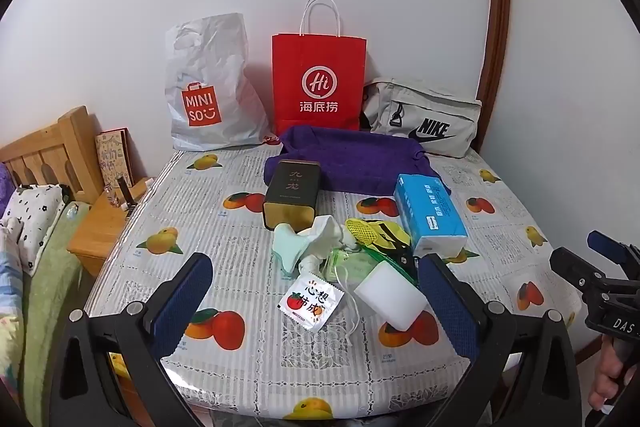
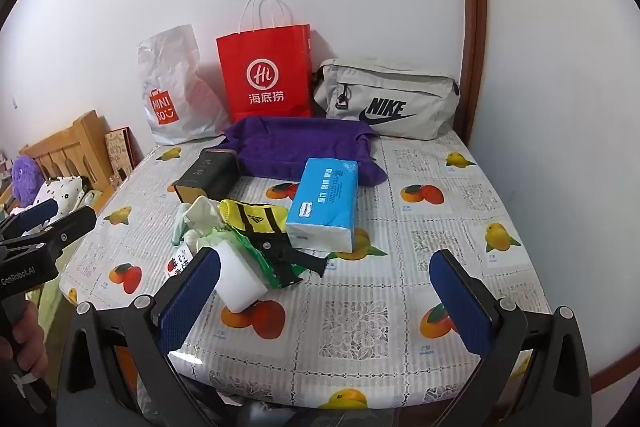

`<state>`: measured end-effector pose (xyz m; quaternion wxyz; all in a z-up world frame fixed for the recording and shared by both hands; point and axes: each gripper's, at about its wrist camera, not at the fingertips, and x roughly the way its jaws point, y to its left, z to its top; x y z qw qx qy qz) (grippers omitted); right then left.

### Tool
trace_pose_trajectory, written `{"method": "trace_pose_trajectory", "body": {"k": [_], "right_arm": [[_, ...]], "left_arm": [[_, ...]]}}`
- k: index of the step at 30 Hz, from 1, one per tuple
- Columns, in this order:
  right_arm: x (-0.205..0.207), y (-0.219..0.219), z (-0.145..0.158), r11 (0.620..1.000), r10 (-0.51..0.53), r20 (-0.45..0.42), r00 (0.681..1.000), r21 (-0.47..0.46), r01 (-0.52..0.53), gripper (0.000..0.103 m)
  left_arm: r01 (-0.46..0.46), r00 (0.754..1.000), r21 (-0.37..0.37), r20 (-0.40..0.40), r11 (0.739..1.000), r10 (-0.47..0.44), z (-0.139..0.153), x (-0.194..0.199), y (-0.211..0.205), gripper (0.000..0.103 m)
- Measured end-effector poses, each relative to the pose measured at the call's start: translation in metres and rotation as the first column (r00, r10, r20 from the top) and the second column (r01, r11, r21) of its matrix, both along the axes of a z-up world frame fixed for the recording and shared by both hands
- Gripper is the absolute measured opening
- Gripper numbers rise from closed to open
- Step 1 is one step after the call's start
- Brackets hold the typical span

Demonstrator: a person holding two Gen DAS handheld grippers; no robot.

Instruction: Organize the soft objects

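A heap of soft things lies mid-table: a white sponge block (image 1: 391, 294) (image 2: 242, 276), a pale cloth (image 1: 308, 239), a yellow and black sock (image 2: 256, 217), a green bag (image 2: 256, 251) and a small persimmon-print packet (image 1: 311, 301). Behind them a blue tissue pack (image 1: 430, 213) (image 2: 326, 203) and a folded purple towel (image 1: 352, 157) (image 2: 296, 143) rest on the cloth. My left gripper (image 1: 320, 303) hangs open just above the packet and sponge, holding nothing. My right gripper (image 2: 326, 297) is open over bare tablecloth, right of the heap.
A dark tea tin (image 1: 292, 195) stands behind the heap. A white Miniso bag (image 1: 208, 87), a red paper bag (image 1: 318, 79) and a grey Nike pouch (image 1: 424, 117) line the wall. A wooden bed and nightstand (image 1: 100, 227) sit left of the table (image 2: 440, 167).
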<state>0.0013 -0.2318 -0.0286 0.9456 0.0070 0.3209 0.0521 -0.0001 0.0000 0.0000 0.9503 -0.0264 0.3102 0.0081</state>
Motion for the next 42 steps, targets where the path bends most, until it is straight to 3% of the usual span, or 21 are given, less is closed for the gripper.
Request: {"method": "trace_pose_trajectory", "body": {"k": [42], "right_arm": [[-0.0062,0.0022,0.0043,1.000,0.003,0.016,1.000,0.011,-0.003,0.103]], "left_arm": [[0.006,1.000,0.015,-0.005,1.000,-0.006,-0.0010,-0.0063,0.0018,0.103]]}}
